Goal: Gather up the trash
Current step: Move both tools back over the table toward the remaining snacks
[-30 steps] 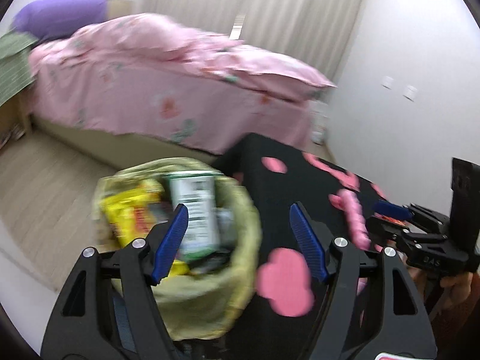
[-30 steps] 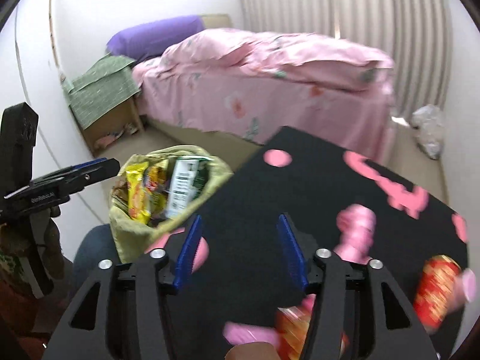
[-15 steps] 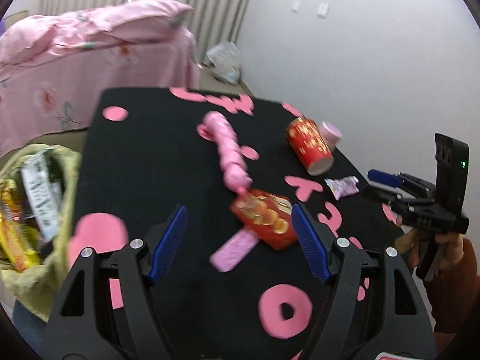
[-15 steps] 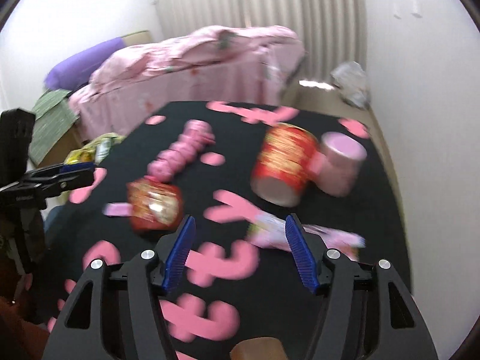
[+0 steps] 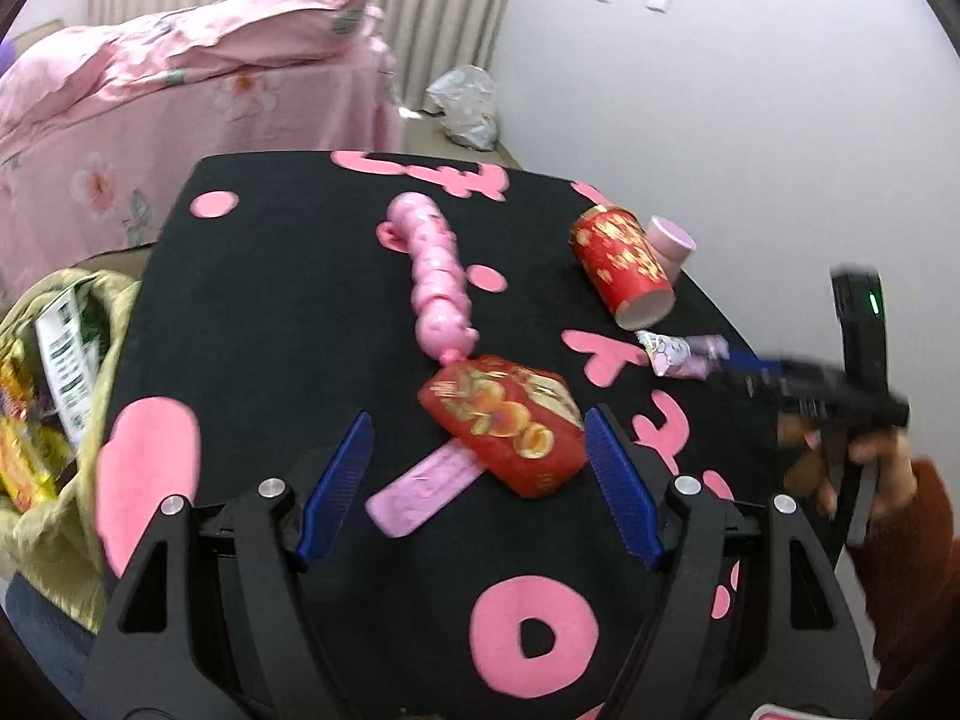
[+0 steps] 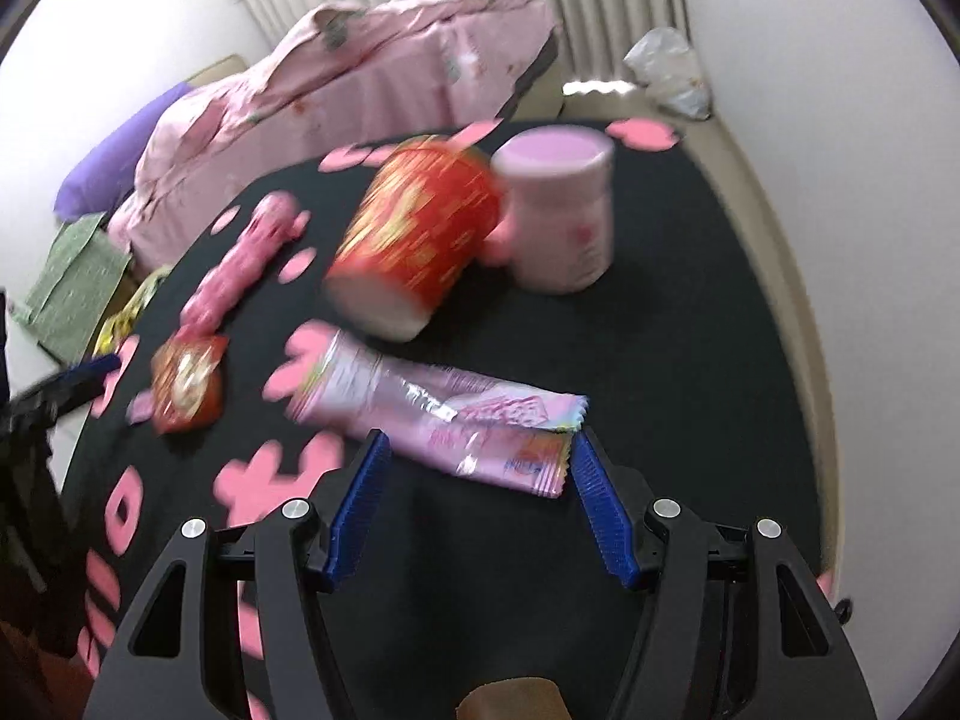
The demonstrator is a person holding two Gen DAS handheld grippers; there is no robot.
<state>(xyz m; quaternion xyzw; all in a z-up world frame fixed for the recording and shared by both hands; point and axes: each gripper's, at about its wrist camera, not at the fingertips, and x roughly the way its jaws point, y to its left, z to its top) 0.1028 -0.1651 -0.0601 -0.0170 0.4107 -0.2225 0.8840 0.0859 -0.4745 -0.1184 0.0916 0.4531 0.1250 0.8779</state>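
Note:
My left gripper (image 5: 480,468) is open and empty, just short of a red snack packet (image 5: 510,420) that lies on a pink flat wrapper (image 5: 420,489) on the black table (image 5: 270,312). My right gripper (image 6: 474,480) is open and empty, its fingers on either side of the near end of a long pink wrapper (image 6: 444,414). A red paper cup (image 6: 414,240) lies on its side beside a pink cup (image 6: 561,216). A pink beaded toy (image 5: 435,276) lies mid-table. The right gripper shows in the left wrist view (image 5: 744,369).
A yellow-green trash bag (image 5: 48,396) full of wrappers hangs at the table's left edge. A pink bed (image 5: 180,90) stands beyond the table. A white wall (image 5: 750,90) is on the right, with a plastic bag (image 5: 465,102) on the floor.
Both grippers swung right from the trash bag to the table's litter. The left closed in on the red packet, the right on the long pink wrapper. Both stayed open.

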